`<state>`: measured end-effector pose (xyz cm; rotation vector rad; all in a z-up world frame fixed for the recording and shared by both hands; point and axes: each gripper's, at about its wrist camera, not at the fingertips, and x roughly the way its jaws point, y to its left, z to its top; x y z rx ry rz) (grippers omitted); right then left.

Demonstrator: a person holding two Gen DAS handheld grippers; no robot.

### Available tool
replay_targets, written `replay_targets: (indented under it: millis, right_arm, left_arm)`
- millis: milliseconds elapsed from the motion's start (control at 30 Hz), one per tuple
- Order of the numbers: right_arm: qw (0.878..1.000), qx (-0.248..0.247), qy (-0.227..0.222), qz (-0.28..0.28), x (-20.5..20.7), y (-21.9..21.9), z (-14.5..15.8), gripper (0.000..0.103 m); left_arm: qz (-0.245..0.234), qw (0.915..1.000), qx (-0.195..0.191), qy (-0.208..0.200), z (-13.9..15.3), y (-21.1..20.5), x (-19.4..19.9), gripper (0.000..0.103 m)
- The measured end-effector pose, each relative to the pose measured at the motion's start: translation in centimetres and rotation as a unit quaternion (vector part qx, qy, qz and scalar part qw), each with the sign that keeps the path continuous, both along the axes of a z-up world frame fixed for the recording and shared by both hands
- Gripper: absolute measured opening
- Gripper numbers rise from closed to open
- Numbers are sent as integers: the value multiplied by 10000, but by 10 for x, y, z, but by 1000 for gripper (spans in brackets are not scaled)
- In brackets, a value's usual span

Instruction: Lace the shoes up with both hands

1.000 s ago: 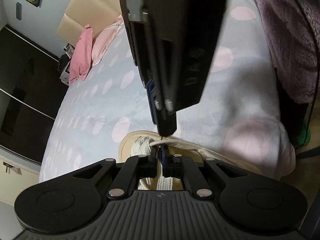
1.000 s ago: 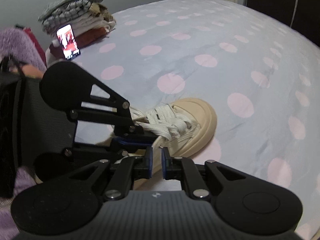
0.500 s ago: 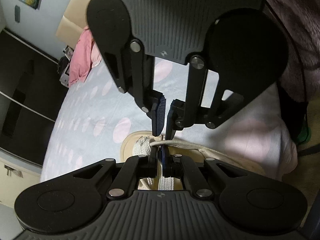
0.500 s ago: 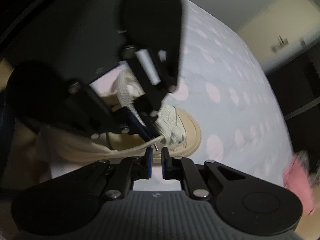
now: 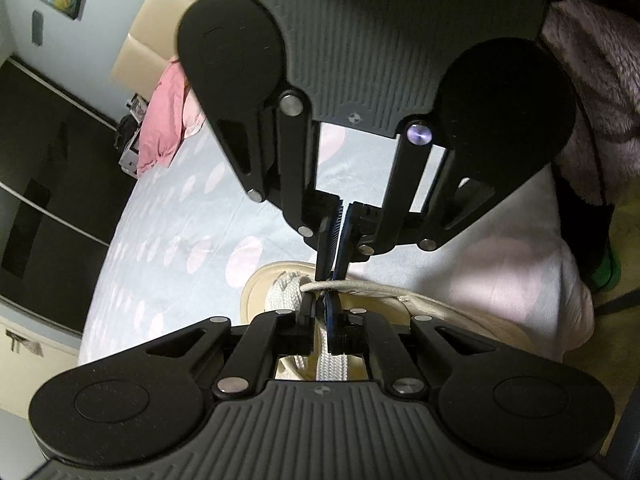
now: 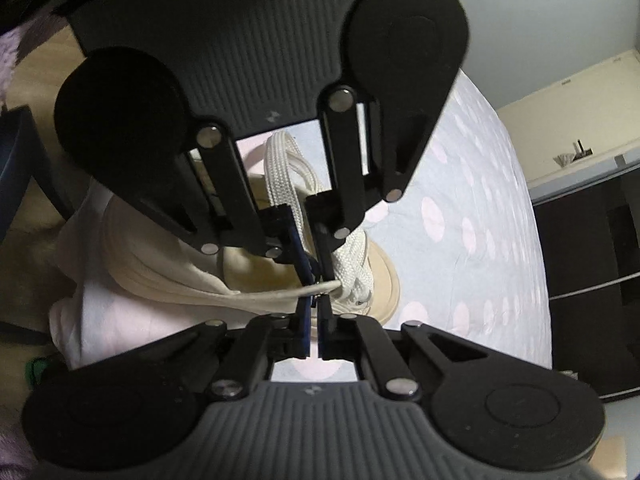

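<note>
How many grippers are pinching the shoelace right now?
2. The left gripper and the right gripper meet tip to tip above the shoe, both shut on the lace.

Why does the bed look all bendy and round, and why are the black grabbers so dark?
Left wrist view: the fisheye lens curves the spotted bed, and the right hand-held gripper blocks the light, casting shadow on the shoe. Right wrist view: the bed bulges the same way, the left hand-held gripper is a dark silhouette, and the picture edges look soft.
</note>
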<state>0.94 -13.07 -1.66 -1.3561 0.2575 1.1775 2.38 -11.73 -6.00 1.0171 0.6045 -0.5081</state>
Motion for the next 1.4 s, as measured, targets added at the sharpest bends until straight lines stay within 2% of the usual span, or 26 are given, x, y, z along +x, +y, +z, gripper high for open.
replay_targets:
  millis: [100,233,467,667,700,933,1233,1400]
  right_arm:
    - [9998,76,130,-122,4,-1,3,3]
    - [9987,175,325,-354,12,-5,7,3]
    - [9930,155,538,-1038,36,-25,4,3]
    - [9835,147,708,-1660,58,-48,0,3]
    - [9815,147,730,-1765,60,-51,0,3]
    - [9676,158,937,-2340,36,-80,-15,3]
    - [9506,232,1153,-2872,42,-93,-30,3]
    - [9459,76,1171,-3024,45,-95,-40,3]
  left_arm:
    - [88,9998,-190,49,5,4,0,8]
    - [259,9979,-588,108,17,12,-2,19]
    - [724,9878,-1372,140,42,32,-2,27]
    - [1125,9818,-1524,96,51,64,-6,29]
    - [1198,9806,-1549,86,52,69,-17,29]
    - [1691,9730,-1572,53,56,95,-21,31]
    - [1785,9707,-1608,62,57,104,-35,31]
    - [1914,9651,-1785,74,62,106,-35,31]
